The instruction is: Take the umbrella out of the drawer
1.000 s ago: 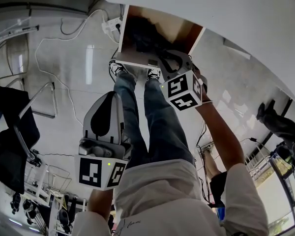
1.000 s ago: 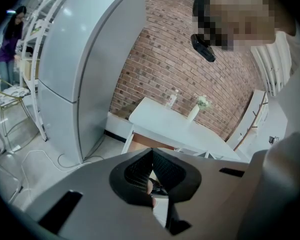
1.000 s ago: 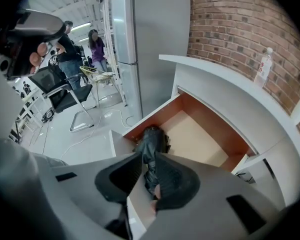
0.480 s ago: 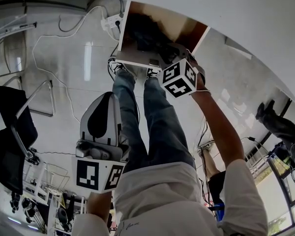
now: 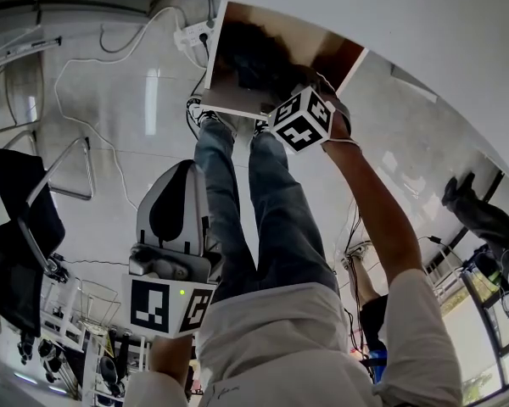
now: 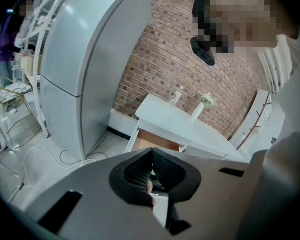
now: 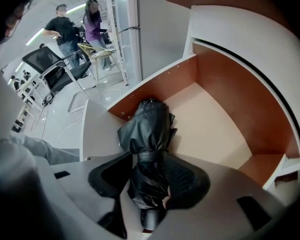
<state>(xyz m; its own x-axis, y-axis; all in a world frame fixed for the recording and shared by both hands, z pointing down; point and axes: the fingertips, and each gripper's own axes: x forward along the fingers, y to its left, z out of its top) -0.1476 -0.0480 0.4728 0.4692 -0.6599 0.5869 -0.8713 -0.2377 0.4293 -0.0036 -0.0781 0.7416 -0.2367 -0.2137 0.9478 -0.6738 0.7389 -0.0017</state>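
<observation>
A folded black umbrella [image 7: 150, 134] lies in the open wooden drawer [image 7: 155, 91] with its strap end toward me; in the head view the umbrella [image 5: 254, 58] is a dark mass inside the drawer [image 5: 237, 108]. My right gripper [image 7: 150, 181] points steeply down into the drawer. Its jaws have just been opening and stand on either side of the umbrella's near end without clamping it. From the head view the right gripper [image 5: 287, 87] reaches over the drawer's front. My left gripper [image 5: 185, 170] hangs low over the floor, away from the drawer, shut and empty [image 6: 151, 171].
The drawer sits under a white desk [image 5: 365, 24]. A power strip with cables [image 5: 191, 36] lies on the floor beside it. A black chair [image 5: 17, 219] stands at the left. A grey fridge [image 6: 90, 59] and two people [image 7: 65, 31] are farther off.
My right gripper has sunk deeper into the drawer, its marker cube shifting up-left in the head view, and its jaws have spread. The left gripper has hardly moved.
</observation>
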